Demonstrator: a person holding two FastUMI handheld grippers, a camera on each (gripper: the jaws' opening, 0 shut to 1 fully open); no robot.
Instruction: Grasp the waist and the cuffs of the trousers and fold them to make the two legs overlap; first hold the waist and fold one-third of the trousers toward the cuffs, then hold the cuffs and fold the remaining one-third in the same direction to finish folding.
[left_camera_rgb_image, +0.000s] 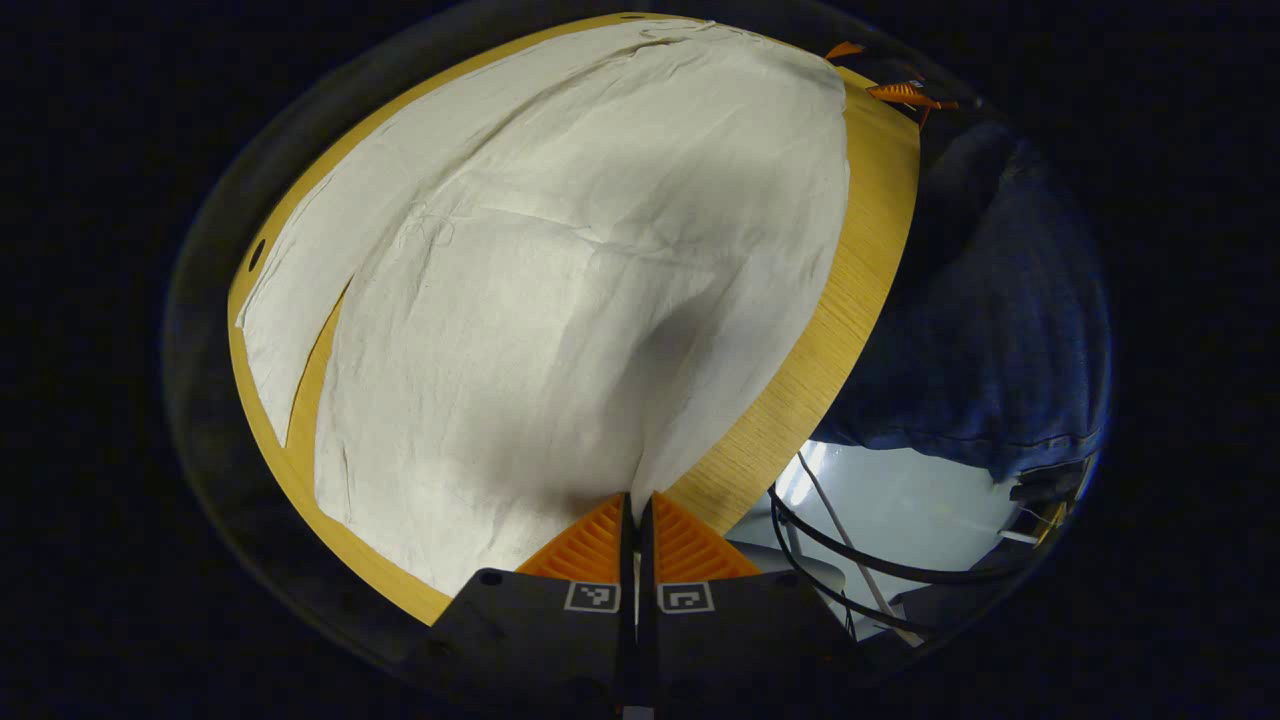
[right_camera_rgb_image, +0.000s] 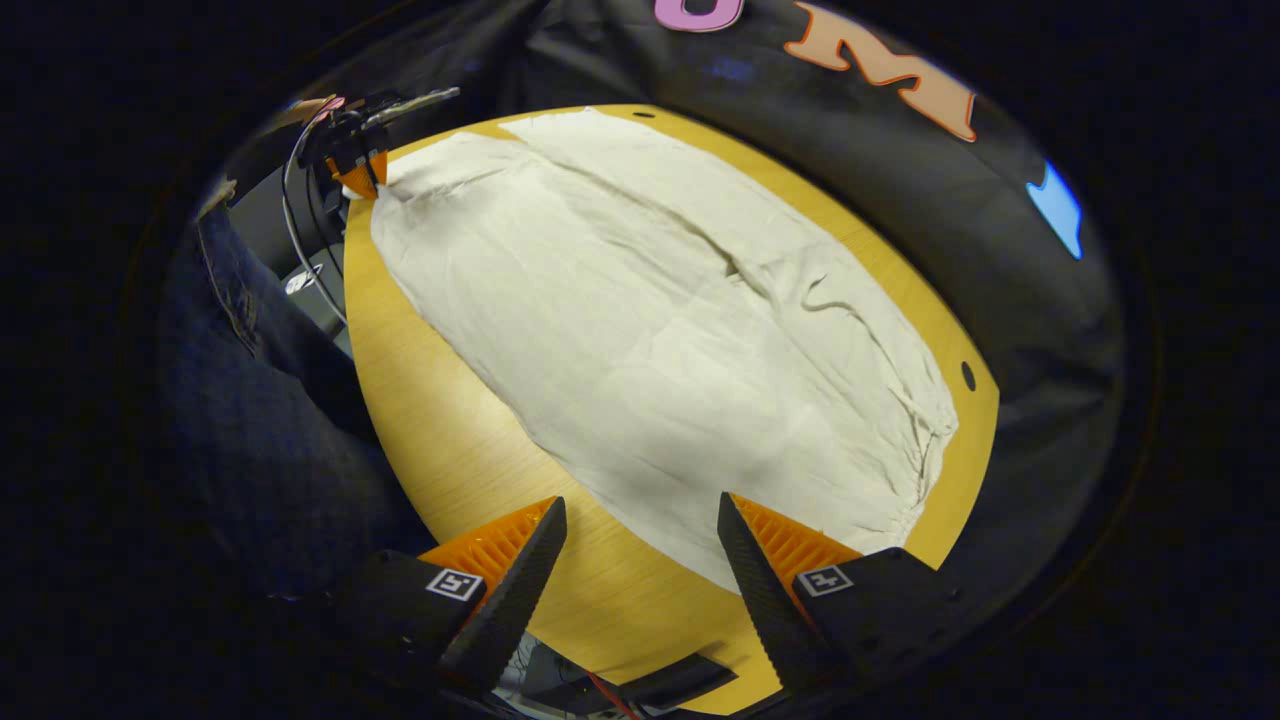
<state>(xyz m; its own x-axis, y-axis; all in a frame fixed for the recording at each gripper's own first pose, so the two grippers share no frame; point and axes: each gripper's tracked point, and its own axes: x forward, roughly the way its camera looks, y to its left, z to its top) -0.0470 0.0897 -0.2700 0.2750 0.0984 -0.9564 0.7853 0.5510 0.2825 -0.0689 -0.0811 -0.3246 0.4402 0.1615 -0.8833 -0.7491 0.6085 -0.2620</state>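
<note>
Trousers (left_camera_rgb_image: 560, 300) hem hidden between left jaws

One pair of trousers (left_camera_rgb_image: 560, 300), one table (left_camera_rgb_image: 860, 250), two grippers (right_camera_rgb_image: 640, 520)

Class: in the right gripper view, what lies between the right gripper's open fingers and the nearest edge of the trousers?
In the right gripper view, between the right gripper and the trousers lies bare wooden table.

Left gripper (left_camera_rgb_image: 636, 505) has its fingers pressed together, pinching a bit of the trousers (left_camera_rgb_image: 560, 300) right at the tips. Right gripper (right_camera_rgb_image: 640, 520) sits with its fingers spread wide, nothing between them, tips just off the cloth's near edge. The left one also shows far ahead of the right fingers, tips on the cloth corner.
</note>
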